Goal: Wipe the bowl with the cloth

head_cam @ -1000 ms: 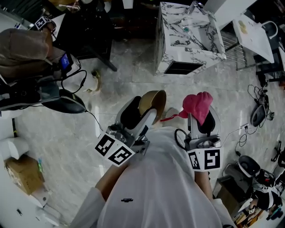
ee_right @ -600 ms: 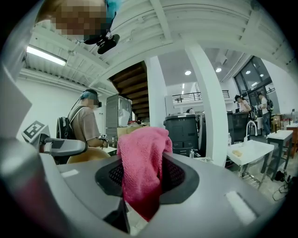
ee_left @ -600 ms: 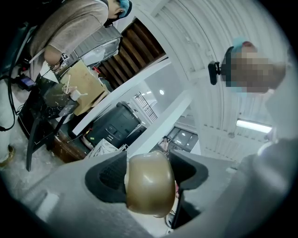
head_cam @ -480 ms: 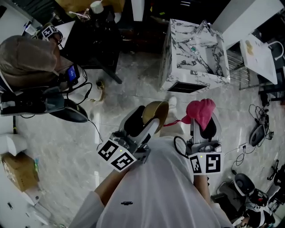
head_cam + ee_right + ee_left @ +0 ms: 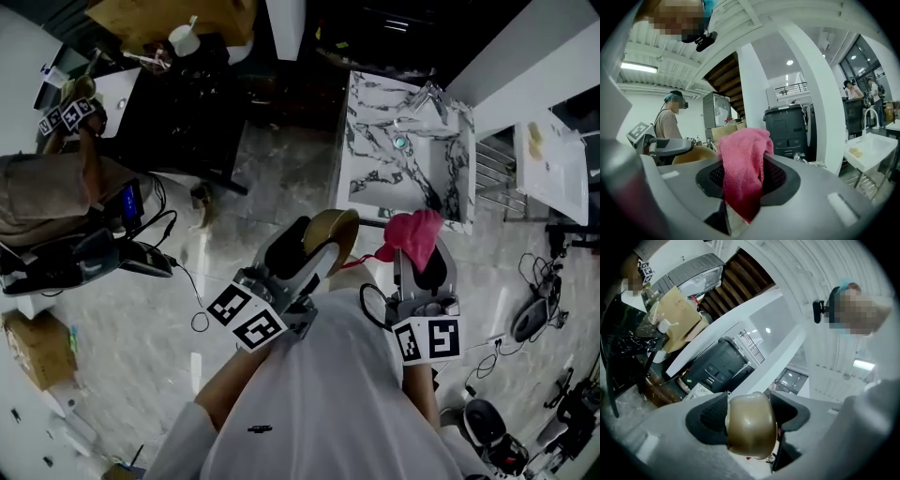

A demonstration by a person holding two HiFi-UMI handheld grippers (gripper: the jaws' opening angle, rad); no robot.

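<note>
**While Gripped Before the Sink Unit, Bowl and Cloth Are Kept Apart**

Where the left tongs are seen in the left gripper view, they are clenched on a golden-brown bowl. The bowl is caught by its wall between the two dark pads, with its glossy outer side turned to the camera. The right tongs are clamped on a pink cloth. The cloth is bunched above the jaws, and one end is pinched down into the gap between them. A marker cube is carried on the left tongs and another on the right.

Both things are held in the air on the near side of a marble sink unit, which is taken here as the landmark. The bowl is placed before its near left corner and the cloth before its near edge, to the right of the bowl. A gap is kept between the two. A thin pink strand is stretched from the cloth toward the bowl, but whether it touches cannot be told.

Nearer than the sink unit, the holder's white shirt is seen. Left of the unit, a pale marble floor is spread, with black cables laid across it. Further left, a black desk is found, and beyond it a seated person in a brown top. A cardboard box is set on the floor at the far left, well apart from the unit.
</note>
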